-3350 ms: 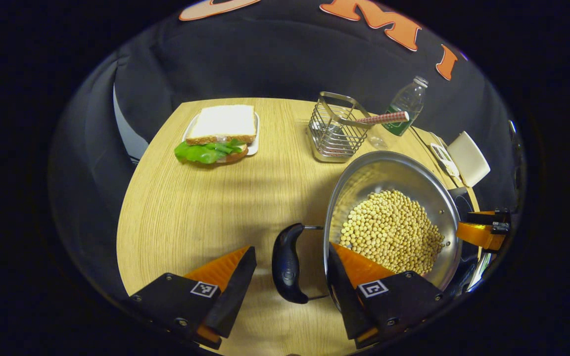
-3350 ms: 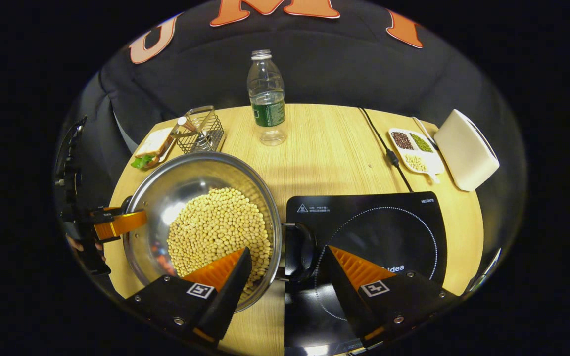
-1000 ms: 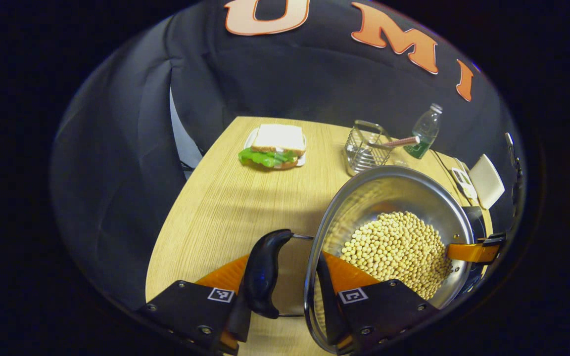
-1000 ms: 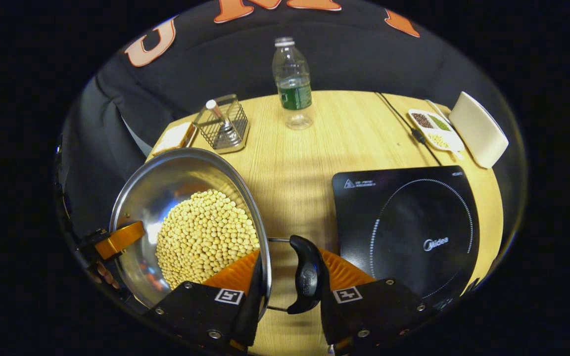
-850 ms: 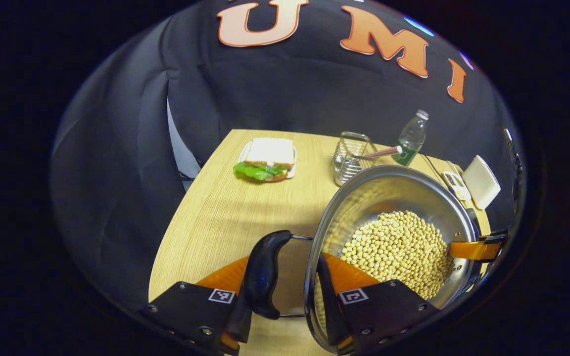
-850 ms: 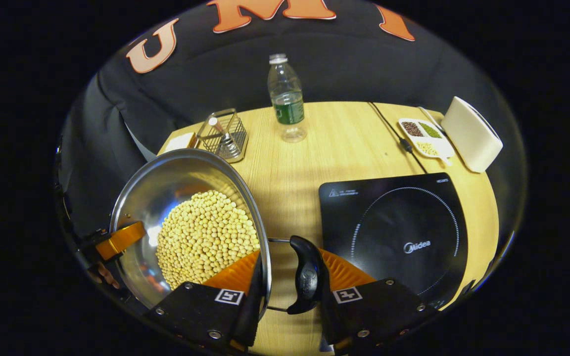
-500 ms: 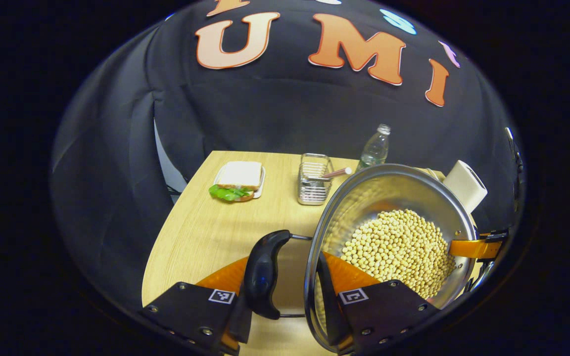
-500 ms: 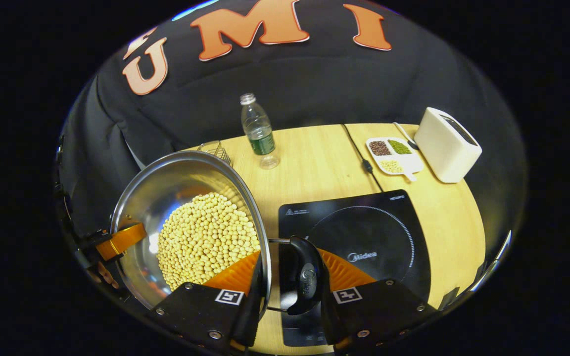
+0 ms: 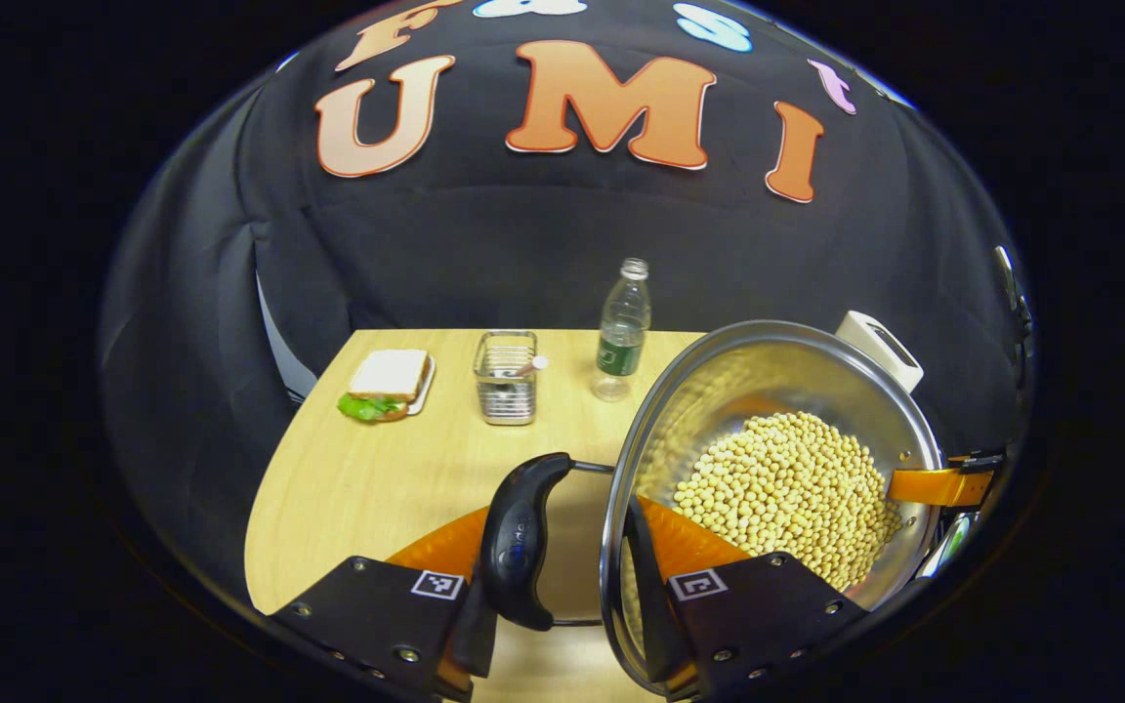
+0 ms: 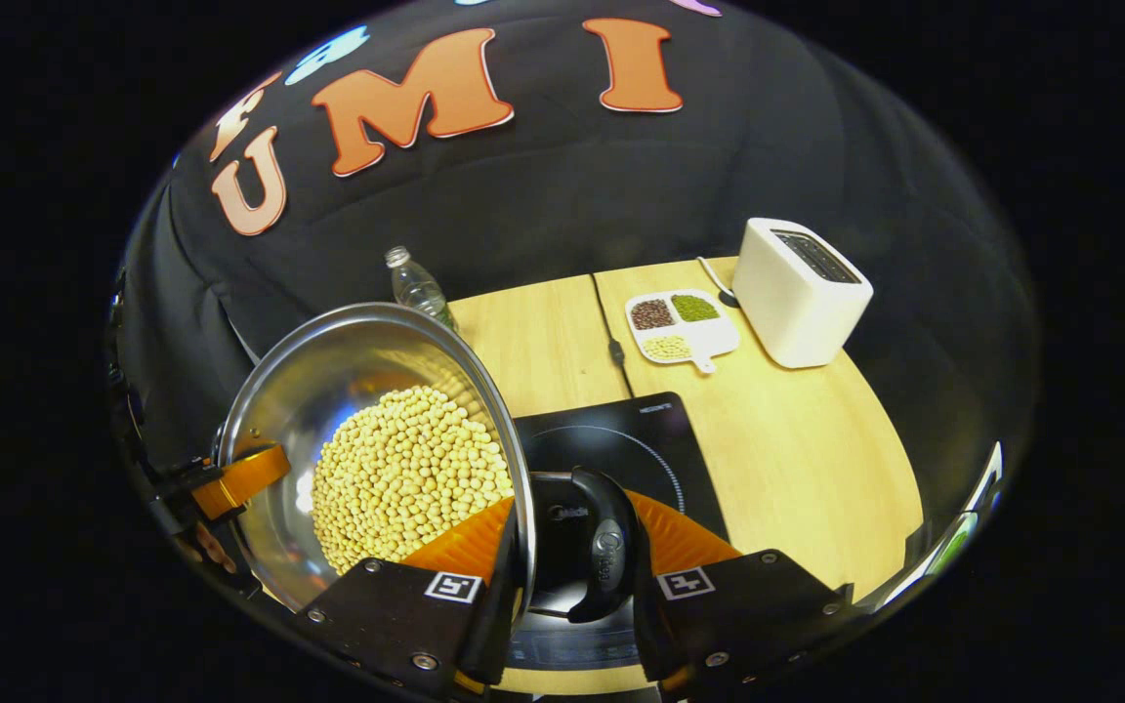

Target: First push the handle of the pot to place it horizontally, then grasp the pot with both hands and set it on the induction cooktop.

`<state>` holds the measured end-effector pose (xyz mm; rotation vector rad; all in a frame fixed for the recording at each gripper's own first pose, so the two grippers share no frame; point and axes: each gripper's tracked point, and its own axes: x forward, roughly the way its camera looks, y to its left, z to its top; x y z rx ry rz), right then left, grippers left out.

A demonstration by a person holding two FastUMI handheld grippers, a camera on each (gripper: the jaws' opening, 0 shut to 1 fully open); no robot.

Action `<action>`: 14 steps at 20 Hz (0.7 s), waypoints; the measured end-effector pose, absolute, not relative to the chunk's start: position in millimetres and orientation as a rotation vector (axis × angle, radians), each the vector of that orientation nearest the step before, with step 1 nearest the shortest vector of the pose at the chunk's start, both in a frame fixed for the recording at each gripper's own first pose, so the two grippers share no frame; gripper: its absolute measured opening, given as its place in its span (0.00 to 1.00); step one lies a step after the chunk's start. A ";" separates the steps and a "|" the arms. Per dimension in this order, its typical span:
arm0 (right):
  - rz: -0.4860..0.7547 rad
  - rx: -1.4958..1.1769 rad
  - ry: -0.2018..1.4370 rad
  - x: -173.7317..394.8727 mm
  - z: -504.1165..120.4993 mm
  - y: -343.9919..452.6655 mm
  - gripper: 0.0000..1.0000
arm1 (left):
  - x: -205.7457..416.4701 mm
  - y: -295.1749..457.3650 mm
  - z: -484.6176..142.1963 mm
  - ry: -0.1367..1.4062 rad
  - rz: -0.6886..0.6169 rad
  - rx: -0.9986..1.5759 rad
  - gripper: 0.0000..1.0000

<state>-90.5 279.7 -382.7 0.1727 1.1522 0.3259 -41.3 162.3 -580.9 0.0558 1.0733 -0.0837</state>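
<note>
A steel pot (image 9: 768, 381) full of soybeans (image 9: 787, 488) hangs above the wooden table, held by its two black side handles. In the left gripper view my left gripper (image 9: 562, 527) is shut on the near handle (image 9: 519, 537), with one finger inside the rim. In the right gripper view the pot (image 10: 348, 381) is at the left and my right gripper (image 10: 572, 517) is shut on the other handle (image 10: 606, 557). The black induction cooktop (image 10: 621, 439) lies under that handle and partly under the pot. Each view also shows the other gripper's finger at the pot's far rim.
A sandwich on a plate (image 9: 382, 381), a wire basket (image 9: 506, 376) and a water bottle (image 9: 621, 332) stand along the table's far side. A white toaster (image 10: 802, 288), a divided dish of beans (image 10: 680, 327) and a cable (image 10: 611, 342) lie beyond the cooktop.
Both grippers closed on the handles, lifted the pot and carried it to the right. The cooktop now lies under the right handle and the table looks farther below.
</note>
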 end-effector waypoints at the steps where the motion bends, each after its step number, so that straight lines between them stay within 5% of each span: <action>1: 0.326 0.169 1.163 -88.5 -387.9 270.3 0.51 | -42.2 161.1 -583.6 1.079 -0.085 0.057 0.61; 14: 0.357 0.150 1.273 -67.7 -456.7 216.9 0.51 | -41.5 156.2 -585.5 1.181 -0.063 0.098 0.61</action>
